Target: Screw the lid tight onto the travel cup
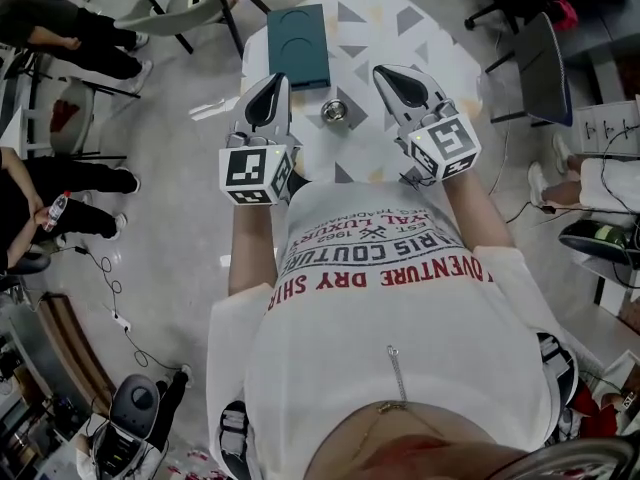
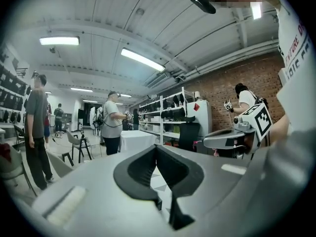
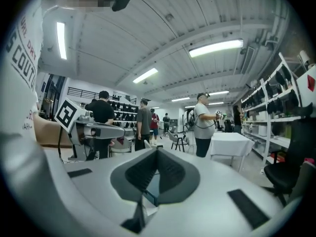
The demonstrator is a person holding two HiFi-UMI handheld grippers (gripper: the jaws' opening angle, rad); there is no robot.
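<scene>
Nearest the lens, the jaws of the left gripper are clenched tip to tip with nothing between them. The jaws of the right gripper are likewise pressed together and empty. Both grippers are held roughly level above the worktop, side by side and apart, each carrying its marker cube at the rear.

Between and below the two tips, seen from the head view, the travel cup stands on the worktop as a round metal rim with a dark centre. Its long axis appears upright, mouth toward the camera. Just beyond it lies a flat dark green box, its long side running away from the person.

The worktop is white with scattered grey triangles. It stands on a pale grey floor, with chairs and seated people around it. The gripper views show storage shelves, a brick wall, strip lights and several standing people.

The person's white printed shirt hides the near edge of the worktop. Whether the lid sits on the cup cannot be made out. Neither gripper view shows the cup.
</scene>
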